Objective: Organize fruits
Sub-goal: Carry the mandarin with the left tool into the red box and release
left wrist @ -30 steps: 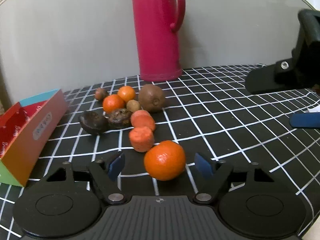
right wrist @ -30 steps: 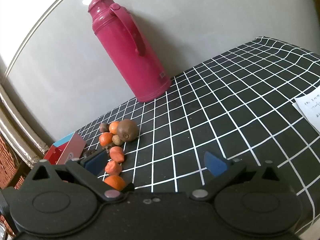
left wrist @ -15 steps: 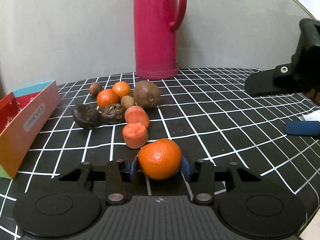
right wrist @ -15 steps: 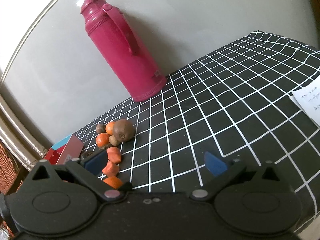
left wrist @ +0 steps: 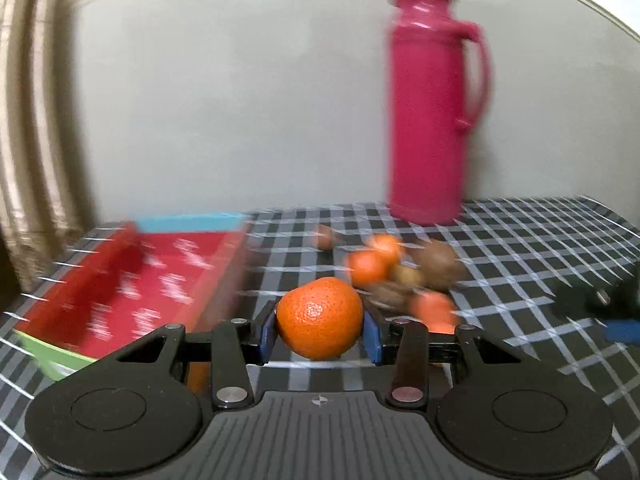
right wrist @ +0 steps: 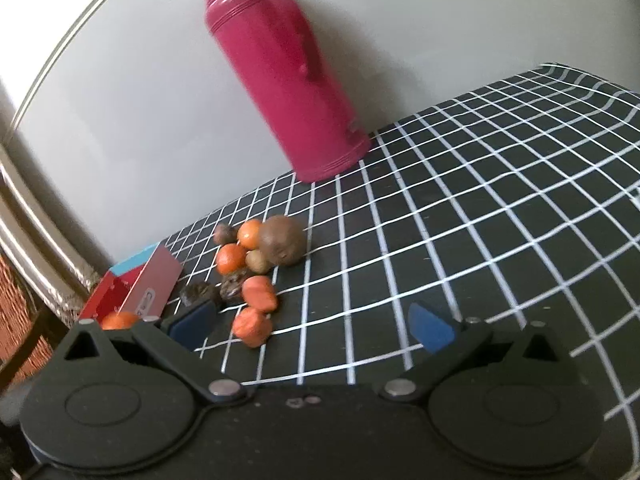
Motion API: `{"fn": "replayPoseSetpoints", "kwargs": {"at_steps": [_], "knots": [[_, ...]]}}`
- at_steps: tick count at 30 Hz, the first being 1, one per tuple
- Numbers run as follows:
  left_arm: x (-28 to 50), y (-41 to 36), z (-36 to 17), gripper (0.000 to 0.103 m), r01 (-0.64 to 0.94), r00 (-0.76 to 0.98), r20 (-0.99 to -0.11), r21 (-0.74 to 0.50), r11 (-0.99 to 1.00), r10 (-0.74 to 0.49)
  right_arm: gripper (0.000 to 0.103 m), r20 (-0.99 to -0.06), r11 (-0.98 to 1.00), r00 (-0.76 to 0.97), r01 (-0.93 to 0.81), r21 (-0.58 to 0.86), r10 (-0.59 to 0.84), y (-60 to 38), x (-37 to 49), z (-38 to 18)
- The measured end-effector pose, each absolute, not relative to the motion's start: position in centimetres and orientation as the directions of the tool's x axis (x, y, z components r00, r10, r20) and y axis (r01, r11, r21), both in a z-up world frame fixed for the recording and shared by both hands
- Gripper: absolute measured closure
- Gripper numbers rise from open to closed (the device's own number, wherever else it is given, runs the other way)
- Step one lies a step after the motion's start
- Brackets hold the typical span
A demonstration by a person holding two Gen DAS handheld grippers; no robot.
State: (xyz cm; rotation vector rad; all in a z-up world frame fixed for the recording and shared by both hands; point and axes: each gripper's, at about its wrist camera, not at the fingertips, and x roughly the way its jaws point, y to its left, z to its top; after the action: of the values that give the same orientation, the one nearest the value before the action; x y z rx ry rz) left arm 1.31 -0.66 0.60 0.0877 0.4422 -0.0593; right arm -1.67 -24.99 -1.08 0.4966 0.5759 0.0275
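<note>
My left gripper (left wrist: 320, 334) is shut on an orange mandarin (left wrist: 320, 318) and holds it above the cloth, just right of the red open box (left wrist: 132, 280). The mandarin also shows in the right wrist view (right wrist: 118, 320) beside the box (right wrist: 150, 286). A pile of fruit (right wrist: 256, 264) lies on the cloth: two small mandarins, a brown kiwi (right wrist: 282, 240), two orange chunks, dark wrinkled fruits. In the left wrist view the pile (left wrist: 400, 272) is blurred, behind and right of the held mandarin. My right gripper (right wrist: 312, 316) is open and empty, near the pile's front.
A tall magenta thermos (right wrist: 280, 68) stands at the back by the wall, also in the left wrist view (left wrist: 432, 108). The black cloth with white grid (right wrist: 480, 208) covers the table. A wicker surface (right wrist: 16, 300) lies beyond the table's left edge.
My left gripper has closed on the mandarin, lifted it and swung left toward the red box. The right gripper has moved closer to the fruit pile, still open.
</note>
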Motion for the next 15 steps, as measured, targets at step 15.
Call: {"fn": "replayPoseSetpoints", "kwargs": {"at_steps": [15], "knots": [[7.9,12.4,-0.4,0.06,-0.233,0.828,-0.503,0.094,0.968,0.248,0.0,-0.564,0.917,0.796,0.029,0.399,0.22,-18.0,2.8,-2.1]]}}
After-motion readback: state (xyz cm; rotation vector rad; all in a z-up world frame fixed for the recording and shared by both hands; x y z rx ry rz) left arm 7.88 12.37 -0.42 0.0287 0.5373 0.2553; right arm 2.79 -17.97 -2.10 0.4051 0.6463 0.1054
